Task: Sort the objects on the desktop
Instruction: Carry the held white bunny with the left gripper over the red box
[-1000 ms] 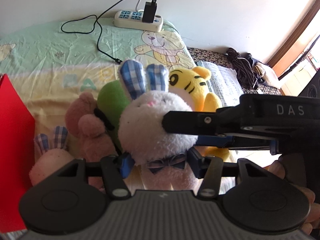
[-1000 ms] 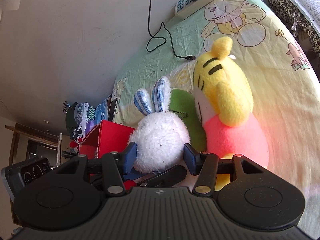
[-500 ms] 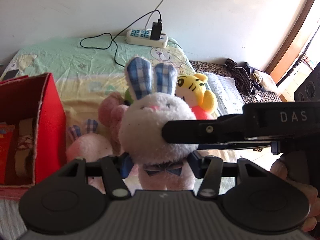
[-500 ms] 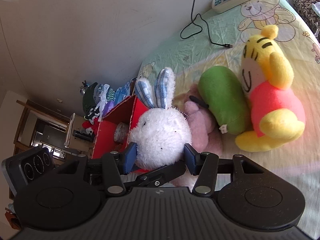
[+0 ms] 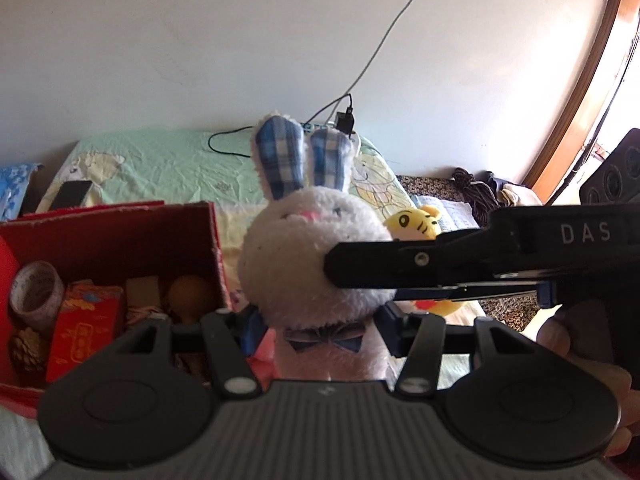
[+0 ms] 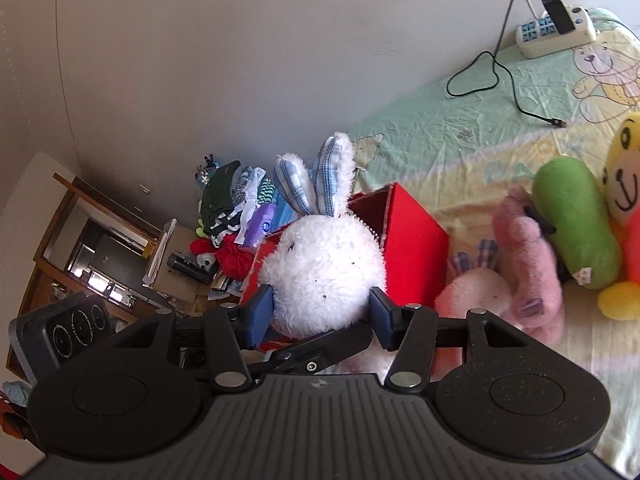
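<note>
- Bedroom-type setting: pale wall behind, bedsheet (image 6: 460,136) in mint and yellow w/ cartoon bear print covering the work surface.
- Power strip (image 6: 554,36) sits at far edge of sheet by the wall, black plug in it, thin black cable looping across the fabric.
- White plush rabbit (image 5: 308,264) w/ blue plaid ears and a small blue bow tie is up off the sheet, held by both grippers at once.
- Left gripper (image 5: 320,330): blue pads pressed on either side of the rabbit's neck/body just under the head, clamped on it.
- Right gripper (image 6: 320,318): blue pads squeezed against both sides of the rabbit's head, seen from the back; also clamped. In left view it reaches in from the right, one black finger lying across the rabbit's cheek.
- Red box (image 5: 120,232) open-topped, just left of the rabbit in left view; in right view it shows directly behind the rabbit. Inside: tape roll (image 5: 36,294), red packet (image 5: 86,324), pine cone (image 5: 28,350), orange ball (image 5: 190,294), other bits hard to make out.
- Rest of plush pile on sheet beside box: pink rabbit toy (image 6: 476,292), pink plush (image 6: 528,256), green plush (image 6: 572,220), yellow tiger plush (image 6: 624,184) at the right edge.
- Person's hand (image 5: 560,344) partly visible at right, gripping the right tool's handle.
</note>
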`<state>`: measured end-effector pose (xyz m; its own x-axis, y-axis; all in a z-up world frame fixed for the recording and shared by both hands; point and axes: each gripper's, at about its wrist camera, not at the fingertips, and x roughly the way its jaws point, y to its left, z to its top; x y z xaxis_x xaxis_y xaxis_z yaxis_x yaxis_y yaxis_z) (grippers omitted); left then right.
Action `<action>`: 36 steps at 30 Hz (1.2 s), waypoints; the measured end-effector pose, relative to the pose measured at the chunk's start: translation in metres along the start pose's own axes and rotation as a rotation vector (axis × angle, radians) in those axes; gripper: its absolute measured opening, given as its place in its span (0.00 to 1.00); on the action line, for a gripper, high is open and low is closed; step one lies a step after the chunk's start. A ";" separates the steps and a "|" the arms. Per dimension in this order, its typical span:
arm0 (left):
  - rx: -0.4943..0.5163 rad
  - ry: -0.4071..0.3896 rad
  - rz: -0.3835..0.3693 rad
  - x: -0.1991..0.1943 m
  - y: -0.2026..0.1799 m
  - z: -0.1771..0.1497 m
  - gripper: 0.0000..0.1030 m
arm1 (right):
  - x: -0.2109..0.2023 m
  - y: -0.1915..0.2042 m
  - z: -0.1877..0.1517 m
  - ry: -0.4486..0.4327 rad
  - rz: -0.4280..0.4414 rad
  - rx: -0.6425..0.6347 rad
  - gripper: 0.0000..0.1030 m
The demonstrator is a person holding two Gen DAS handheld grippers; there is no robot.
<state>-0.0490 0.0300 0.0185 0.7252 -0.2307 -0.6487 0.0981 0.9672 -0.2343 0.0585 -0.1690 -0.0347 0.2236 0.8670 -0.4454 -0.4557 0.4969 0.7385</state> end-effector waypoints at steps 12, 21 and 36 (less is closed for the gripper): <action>-0.010 -0.066 0.082 -0.047 0.110 0.019 0.53 | 0.097 0.060 0.001 0.002 0.088 -0.032 0.55; -0.036 0.020 0.179 -0.037 0.178 0.007 0.53 | 0.173 0.062 -0.015 0.070 0.129 0.050 0.54; -0.095 0.191 0.318 0.004 0.223 -0.005 0.53 | 0.236 0.025 -0.023 0.247 0.154 0.327 0.54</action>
<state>-0.0279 0.2438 -0.0398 0.5679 0.0551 -0.8212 -0.1818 0.9815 -0.0599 0.0802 0.0473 -0.1333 -0.0561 0.9165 -0.3960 -0.1615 0.3831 0.9095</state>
